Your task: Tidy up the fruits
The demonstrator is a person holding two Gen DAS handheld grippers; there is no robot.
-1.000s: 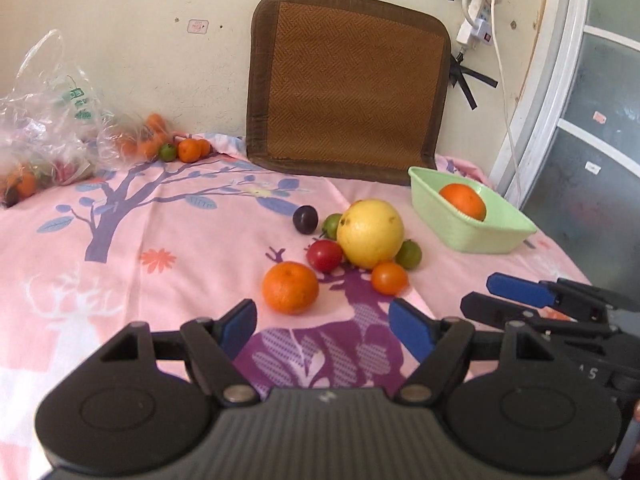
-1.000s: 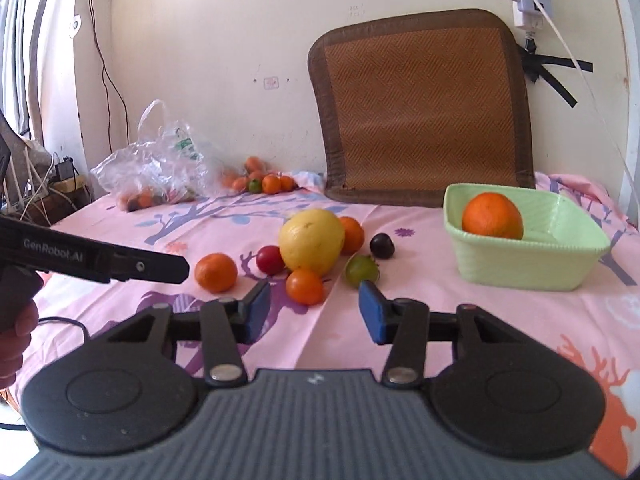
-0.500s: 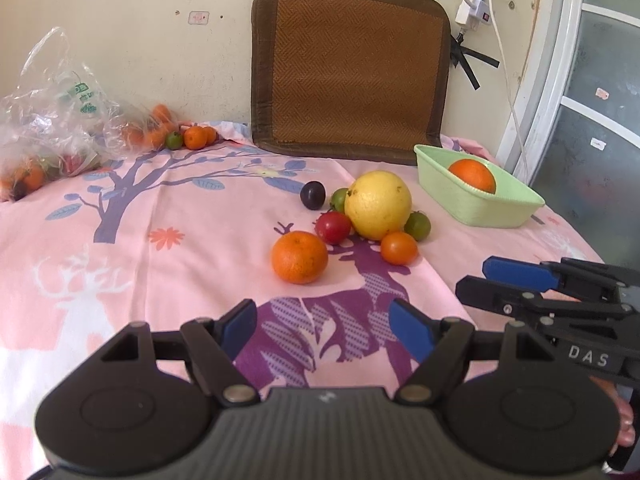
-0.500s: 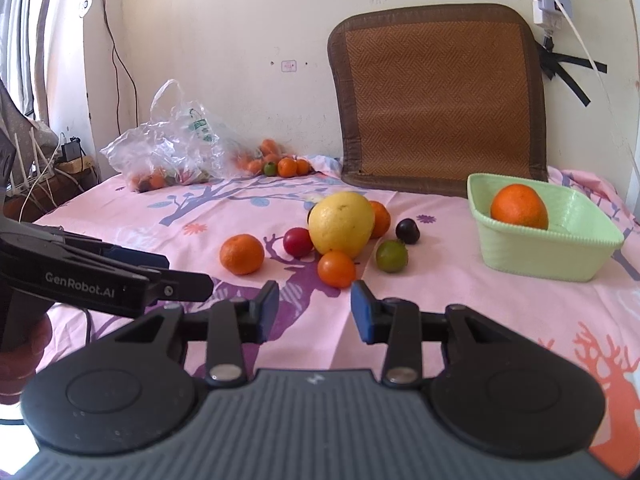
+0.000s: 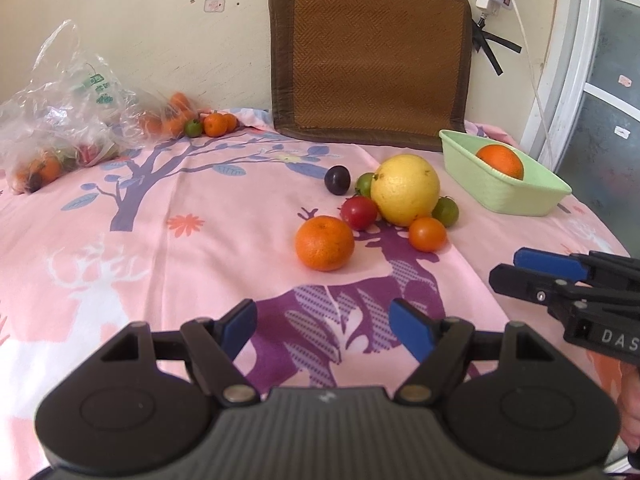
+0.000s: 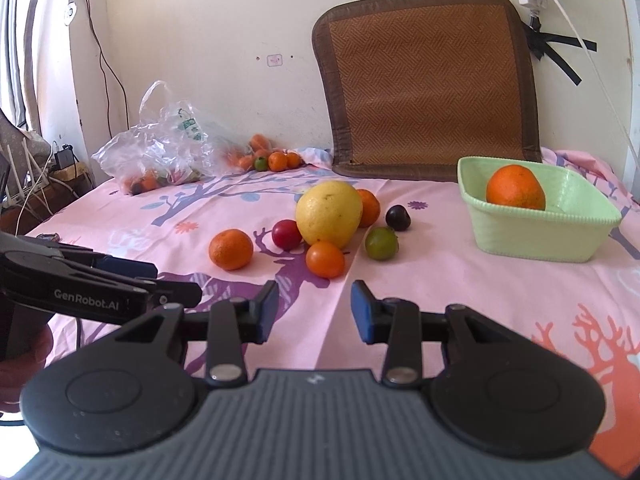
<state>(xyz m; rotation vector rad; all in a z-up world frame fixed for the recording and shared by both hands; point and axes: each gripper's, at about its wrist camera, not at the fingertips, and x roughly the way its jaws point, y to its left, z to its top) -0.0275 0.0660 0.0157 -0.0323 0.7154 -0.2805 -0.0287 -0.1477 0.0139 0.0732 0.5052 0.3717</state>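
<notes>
A cluster of fruit lies mid-table: a large yellow grapefruit point(image 5: 405, 189) point(image 6: 329, 214), an orange point(image 5: 324, 243) point(image 6: 231, 249), a red tomato point(image 5: 359, 212), a small orange fruit point(image 5: 427, 234) point(image 6: 325, 259), green limes point(image 5: 445, 211) point(image 6: 381, 243) and a dark plum point(image 5: 337, 179) point(image 6: 398, 217). A green basket point(image 5: 516, 196) point(image 6: 536, 236) at the right holds one orange point(image 5: 500, 161) point(image 6: 515, 187). My left gripper point(image 5: 324, 330) is open and empty, short of the orange. My right gripper point(image 6: 314, 310) is open and empty, short of the small orange fruit.
A clear plastic bag point(image 5: 60, 116) point(image 6: 160, 148) of fruit lies at the back left, with loose small oranges point(image 5: 214, 124) beside it. A brown woven mat point(image 5: 368, 56) leans on the wall. A pink printed cloth point(image 5: 160, 240) covers the table.
Both grippers have pulled back and risen a little; the fruit now sits farther off in both views. No fruit has moved. Both stay open.
</notes>
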